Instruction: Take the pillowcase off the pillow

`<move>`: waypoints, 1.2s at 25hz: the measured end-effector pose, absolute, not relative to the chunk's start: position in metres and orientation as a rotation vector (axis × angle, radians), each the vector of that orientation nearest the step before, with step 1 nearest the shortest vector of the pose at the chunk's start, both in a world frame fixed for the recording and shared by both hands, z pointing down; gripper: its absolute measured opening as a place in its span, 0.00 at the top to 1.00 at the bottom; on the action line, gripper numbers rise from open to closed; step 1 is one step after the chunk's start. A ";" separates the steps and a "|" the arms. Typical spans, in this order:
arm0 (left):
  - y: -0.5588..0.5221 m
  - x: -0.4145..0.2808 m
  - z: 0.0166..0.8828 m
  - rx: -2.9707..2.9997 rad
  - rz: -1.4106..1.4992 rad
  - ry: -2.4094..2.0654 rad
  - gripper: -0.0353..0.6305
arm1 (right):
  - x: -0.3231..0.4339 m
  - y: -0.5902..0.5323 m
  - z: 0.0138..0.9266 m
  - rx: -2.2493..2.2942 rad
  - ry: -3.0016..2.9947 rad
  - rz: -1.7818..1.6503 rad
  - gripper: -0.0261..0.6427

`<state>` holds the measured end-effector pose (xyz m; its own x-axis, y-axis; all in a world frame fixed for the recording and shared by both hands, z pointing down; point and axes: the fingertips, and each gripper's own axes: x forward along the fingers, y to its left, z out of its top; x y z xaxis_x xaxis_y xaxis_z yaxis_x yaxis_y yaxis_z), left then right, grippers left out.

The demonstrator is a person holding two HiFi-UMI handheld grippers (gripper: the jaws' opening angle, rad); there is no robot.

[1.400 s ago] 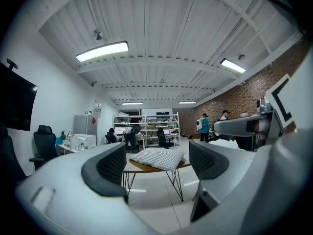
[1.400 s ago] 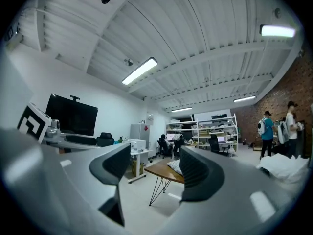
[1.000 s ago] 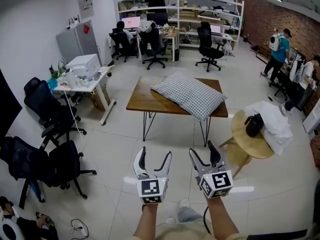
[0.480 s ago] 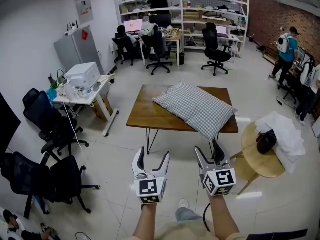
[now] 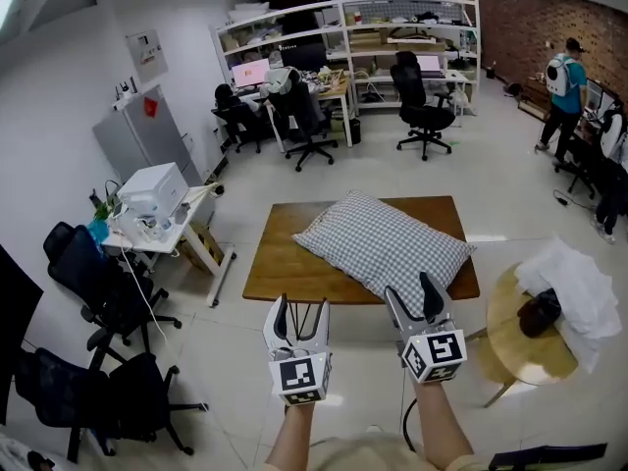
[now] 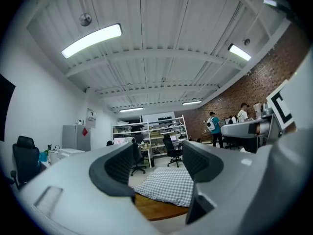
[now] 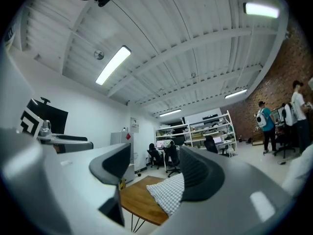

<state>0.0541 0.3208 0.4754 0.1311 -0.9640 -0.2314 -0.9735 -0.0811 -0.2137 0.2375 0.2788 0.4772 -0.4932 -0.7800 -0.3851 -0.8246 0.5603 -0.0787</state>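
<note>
The right tongs point(image 5: 410, 288) cover the near edge of the pillow point(image 5: 378, 243).

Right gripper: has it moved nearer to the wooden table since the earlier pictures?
Yes. The right gripper has come forward to the wooden table's near edge, by the checked pillow.

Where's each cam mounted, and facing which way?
Head view: on the person's head, facing forward and down at the pillow on the table; both forearms, left claw and right claw show.
Left gripper view: on the left claw, looking along its open, empty jaws, which have just closed a little, at the pillow.
Right gripper view: on the right claw, along its open, empty jaws at the pillow's corner.
Shared: pillow and table, all three.
</note>
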 end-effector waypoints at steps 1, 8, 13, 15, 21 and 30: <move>0.308 0.054 0.480 -2.091 0.052 1.872 0.47 | 0.237 0.266 0.484 -1.301 2.430 0.145 0.49; 0.201 0.021 0.520 -2.094 0.093 1.890 0.47 | 0.197 0.172 0.521 -1.267 2.497 0.128 0.50; 0.092 -0.030 0.544 -2.154 0.118 1.876 0.48 | 0.147 0.078 0.541 -1.255 2.447 0.145 0.52; 0.048 -0.046 0.549 -2.207 0.121 1.873 0.48 | 0.131 0.040 0.540 -1.268 2.436 0.174 0.52; -0.080 -0.116 0.537 -2.212 0.221 1.764 0.48 | 0.071 -0.084 0.531 -1.349 2.392 0.208 0.52; -0.243 -0.218 0.515 -2.311 0.272 1.702 0.48 | -0.048 -0.237 0.509 -1.375 2.457 0.264 0.52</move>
<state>-0.2177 -0.2435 0.5155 0.2966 -0.9067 -0.2998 -0.9550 -0.2808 -0.0955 -0.0480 -0.2374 0.5091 -0.4899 -0.7957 -0.3562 -0.8532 0.5216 0.0083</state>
